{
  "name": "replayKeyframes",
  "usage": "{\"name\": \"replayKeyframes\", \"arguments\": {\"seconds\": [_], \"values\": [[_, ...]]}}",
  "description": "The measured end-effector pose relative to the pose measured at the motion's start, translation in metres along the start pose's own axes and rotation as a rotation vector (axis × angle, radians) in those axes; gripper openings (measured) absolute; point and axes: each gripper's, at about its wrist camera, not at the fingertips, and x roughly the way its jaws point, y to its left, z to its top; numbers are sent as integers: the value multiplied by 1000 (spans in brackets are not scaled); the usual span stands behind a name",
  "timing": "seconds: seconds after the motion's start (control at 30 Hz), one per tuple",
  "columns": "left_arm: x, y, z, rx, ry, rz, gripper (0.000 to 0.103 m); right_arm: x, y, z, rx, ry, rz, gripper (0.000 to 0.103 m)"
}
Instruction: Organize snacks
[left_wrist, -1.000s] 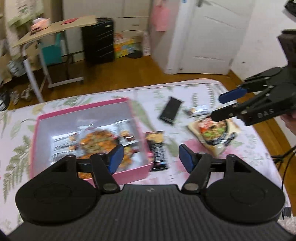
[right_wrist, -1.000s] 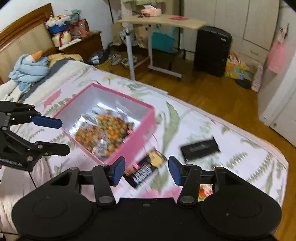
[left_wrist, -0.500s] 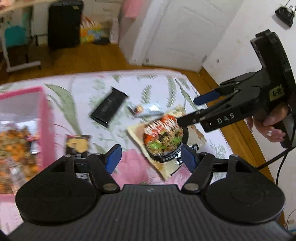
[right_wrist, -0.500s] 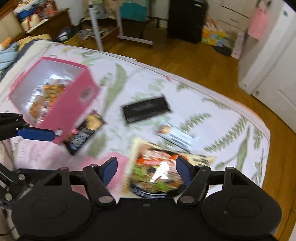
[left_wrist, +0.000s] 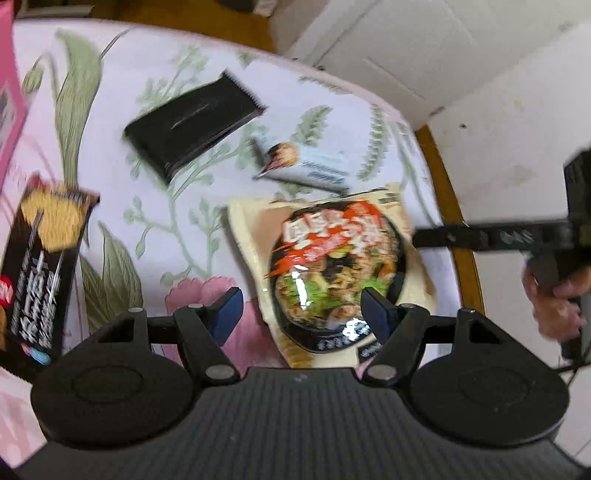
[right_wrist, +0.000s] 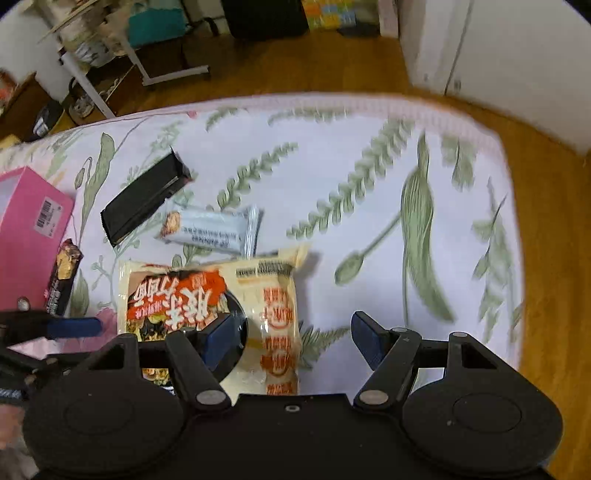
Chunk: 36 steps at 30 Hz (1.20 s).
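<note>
Clearly both grippers are aimed at the same thing, the instant noodle packet (left_wrist: 334, 273), which lies flat on the floral bedsheet (right_wrist: 332, 173) and serves as the landmark for everything else. Nearest it, the left gripper (left_wrist: 301, 314) hangs just above its lower edge with jaws parted and nothing pressed between the pads. The right gripper (right_wrist: 291, 339) comes in over the packet's opposite side, jaws standing apart and empty too; one blue pad sits over the printed bowl, the other over bare sheet.

Two open grippers closing on one slippery, air-filled packet could knock fingers together, or each could pinch a corner and stretch or tear the film. A pad landing on the packet's slick middle would likely slide off.

Just beyond the packet, touching or nearly touching its far edge, lies a pale wrapped snack bar (right_wrist: 210, 230); a careless scoop could drag it along. Beyond that bar sits a black snack packet (left_wrist: 195, 123). Off to the packet's side, a dark biscuit packet (left_wrist: 40, 266) lies against the pink box (right_wrist: 31, 225), the probable destination. Motion blur softens both views, so how far the tips are from the packet's film is my estimate only. Past the packet's other side the bed ends, and a shove that way could send it onto the wooden floor (right_wrist: 546, 206).
</note>
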Motion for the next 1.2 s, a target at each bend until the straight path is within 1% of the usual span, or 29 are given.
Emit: {"name": "replayKeyframes", "arguments": {"seconds": [0.1, 0.13, 0.2, 0.23, 0.3, 0.33, 0.37, 0.4, 0.43, 0.47, 0.5, 0.53, 0.6, 0.67, 0.73, 0.8, 0.83, 0.93, 1.0, 1.07, 1.13, 1.2], "values": [[10, -2, -8, 21, 15, 33, 69, 13, -10, -5, 59, 86, 116, 74], [13, -3, -10, 28, 19, 32, 69, 18, -12, -8, 73, 108, 134, 75], [17, -5, -14, 39, 16, 13, 70, 24, -12, -12, 81, 110, 125, 75], [18, -7, -16, 44, 7, 6, 69, 26, -11, -15, 80, 108, 128, 78], [22, -11, -20, 59, -7, -16, 68, 29, -11, -17, 86, 83, 149, 81], [23, -12, -23, 54, -20, -27, 65, 30, -12, -17, 88, 72, 161, 81], [25, -13, -25, 54, -33, -39, 60, 32, -12, -18, 91, 59, 179, 80], [26, -15, -27, 54, -41, -41, 59, 33, -12, -19, 91, 47, 201, 77], [25, -17, -28, 60, -48, -38, 56, 35, -11, -20, 86, 46, 221, 72], [24, -19, -30, 76, -50, -41, 51, 33, -9, -21, 69, 55, 236, 69], [22, -21, -30, 90, -42, -48, 51, 30, -2, -22, 33, 53, 220, 65], [20, -22, -30, 95, -31, -47, 51, 25, 5, -24, -4, 51, 198, 63], [17, -27, -31, 120, -12, -32, 51, 16, 20, -30, -48, 41, 154, 63], [12, -31, -35, 157, -12, -3, 51, 12, 33, -36, -64, 59, 115, 63], [6, -33, -39, 166, -9, 11, 51, 9, 44, -44, -68, 74, 86, 63], [-2, -31, -43, 170, -11, 17, 51, 4, 55, -54, -67, 70, 69, 65], [-7, -31, -47, 185, -9, 20, 51, 1, 60, -59, -67, 65, 64, 65], [-21, -24, -58, 170, 9, 25, 51, -3, 70, -71, -27, 51, 81, 66], [-28, -25, -62, 187, 16, 43, 51, -6, 78, -79, -11, 40, 81, 69], [-37, -27, -65, 211, 13, 71, 51, -8, 88, -86, -2, 24, 78, 70], [-46, -28, -65, 215, 5, 86, 51, -11, 94, -91, 20, 1, 92, 75], [-56, -29, -67, 234, -11, 101, 51, -14, 98, -96, 54, -21, 108, 75]]}}
